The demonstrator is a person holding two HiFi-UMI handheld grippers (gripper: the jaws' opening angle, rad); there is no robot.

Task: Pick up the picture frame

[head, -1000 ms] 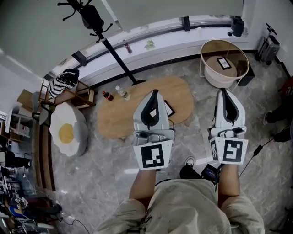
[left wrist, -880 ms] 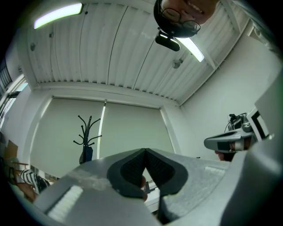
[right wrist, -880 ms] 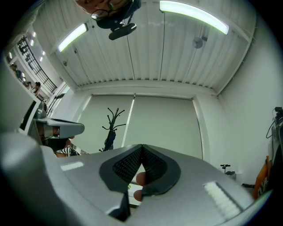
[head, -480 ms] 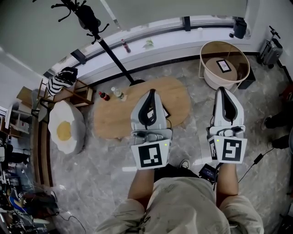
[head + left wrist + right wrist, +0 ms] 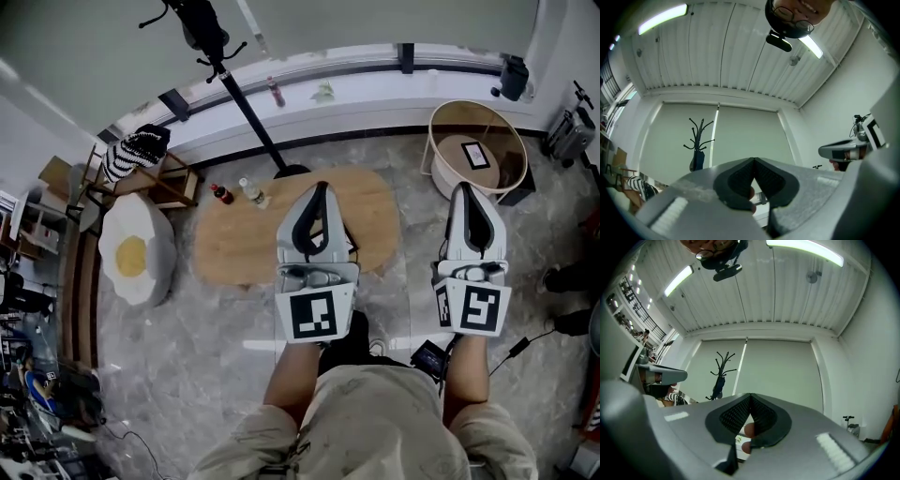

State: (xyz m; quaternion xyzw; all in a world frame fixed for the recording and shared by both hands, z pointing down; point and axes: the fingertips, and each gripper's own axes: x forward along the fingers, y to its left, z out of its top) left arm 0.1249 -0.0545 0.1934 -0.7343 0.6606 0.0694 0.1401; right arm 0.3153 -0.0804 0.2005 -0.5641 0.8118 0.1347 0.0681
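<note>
Seen from the head view, my left gripper (image 5: 322,186) hangs over the oval wooden table (image 5: 234,246), jaws shut and empty. A dark flat frame (image 5: 351,246) lies on that table, mostly hidden under the left gripper. My right gripper (image 5: 466,186) is shut and empty, over the floor right of the table. A second small framed picture (image 5: 475,155) lies inside the round wood-rimmed side table (image 5: 448,117) beyond it. Both gripper views look up at wall and ceiling; the left gripper (image 5: 753,160) and the right gripper (image 5: 750,395) each have their pads together.
Two bottles (image 5: 222,194) (image 5: 250,192) stand at the table's far left edge. A black coat stand (image 5: 246,103) leans behind it. An egg-shaped cushion (image 5: 131,258) and a wooden chair with striped cloth (image 5: 136,155) are at left. A suitcase (image 5: 572,131) stands at far right.
The person and both grippers have moved forward towards the table; the table and the round side table sit lower and more to the right in the head view. Both jaws stayed shut.
</note>
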